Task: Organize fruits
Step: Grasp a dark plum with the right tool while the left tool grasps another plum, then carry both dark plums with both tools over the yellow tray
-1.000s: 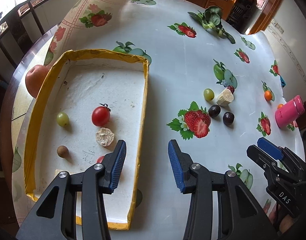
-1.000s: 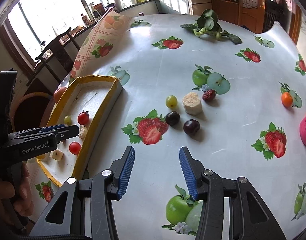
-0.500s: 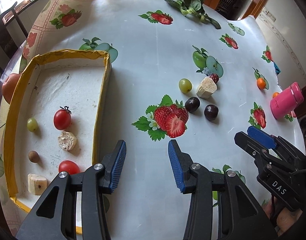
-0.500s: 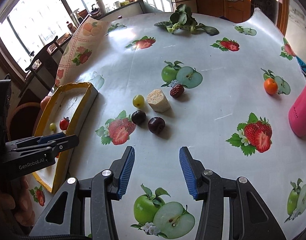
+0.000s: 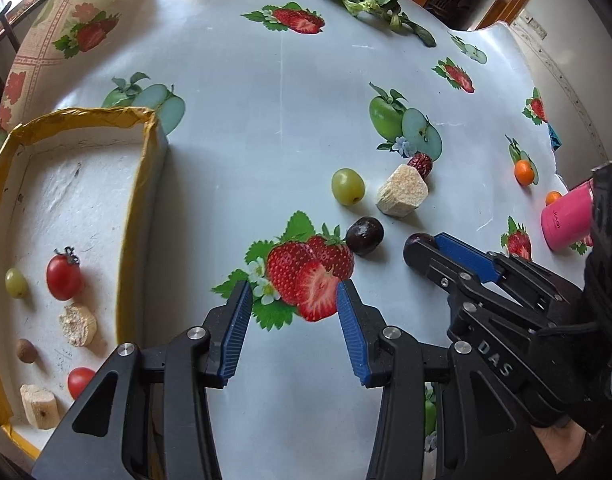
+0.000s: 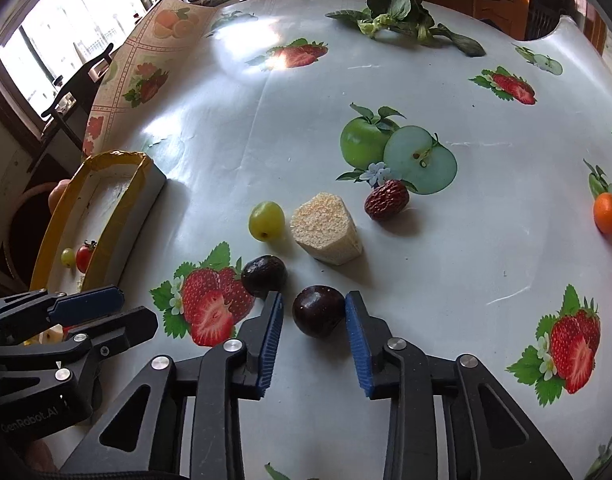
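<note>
Round table under a glossy white oilcloth printed with strawberries and green apples; far-left edge curls up, showing an orange print. Beyond it bright windows, a dark chair, kettles on a counter; wooden cabinets far right. Leafy greens lie at the far side.

Yellow-rimmed white tray on the left holds cherry tomatoes, a green grape, a small brown fruit and pale chunks.

Right gripper straddles a dark plum; right pad touches it, left pad shows a small gap, so not clenched yet. A second dark plum sits just left, with green grape, beige block and red date beyond.

Left gripper hangs over a strawberry print, fingers part open, nothing between them.

Readable: "DAS" on the right gripper, "GenRobot.AI" on the left. Pink bottle at right has lettering I can't make out.
</note>
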A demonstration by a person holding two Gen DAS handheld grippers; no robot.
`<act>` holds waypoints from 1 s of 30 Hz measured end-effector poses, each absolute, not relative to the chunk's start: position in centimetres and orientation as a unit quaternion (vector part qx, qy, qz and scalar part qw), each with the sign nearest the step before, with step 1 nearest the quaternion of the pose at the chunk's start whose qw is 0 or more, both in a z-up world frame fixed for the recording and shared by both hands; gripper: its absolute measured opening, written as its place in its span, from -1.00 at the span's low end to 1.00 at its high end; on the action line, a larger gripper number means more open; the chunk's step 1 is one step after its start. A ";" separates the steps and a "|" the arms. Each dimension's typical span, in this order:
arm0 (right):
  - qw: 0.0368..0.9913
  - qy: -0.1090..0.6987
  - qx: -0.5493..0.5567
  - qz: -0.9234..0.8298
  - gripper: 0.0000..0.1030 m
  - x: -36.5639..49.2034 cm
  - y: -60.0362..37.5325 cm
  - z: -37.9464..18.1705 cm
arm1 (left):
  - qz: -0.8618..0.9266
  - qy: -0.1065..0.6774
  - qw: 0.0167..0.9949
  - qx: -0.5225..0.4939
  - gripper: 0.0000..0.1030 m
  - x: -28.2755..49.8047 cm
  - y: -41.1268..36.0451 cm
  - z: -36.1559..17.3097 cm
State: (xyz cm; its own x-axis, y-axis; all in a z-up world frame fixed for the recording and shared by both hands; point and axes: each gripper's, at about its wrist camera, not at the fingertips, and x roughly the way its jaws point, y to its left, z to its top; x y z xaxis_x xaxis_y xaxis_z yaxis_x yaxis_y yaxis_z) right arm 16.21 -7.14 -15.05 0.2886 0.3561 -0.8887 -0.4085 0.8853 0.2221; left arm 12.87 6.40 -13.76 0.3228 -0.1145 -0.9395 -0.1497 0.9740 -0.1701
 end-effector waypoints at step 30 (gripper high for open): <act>0.827 0.517 0.044 0.215 -0.49 11.6 -13.7 -9.2 | 0.018 0.568 0.822 -0.041 -0.61 11.5 2.6 -12.8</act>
State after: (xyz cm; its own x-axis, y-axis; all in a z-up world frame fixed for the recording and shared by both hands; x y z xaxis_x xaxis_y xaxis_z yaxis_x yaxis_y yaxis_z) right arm 11.57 -13.69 -9.21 0.3729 0.4008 -0.8369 -0.3107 0.9038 0.2943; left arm 11.50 2.58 -12.77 0.3542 -0.0170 -0.9350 -0.0760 0.9960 -0.0469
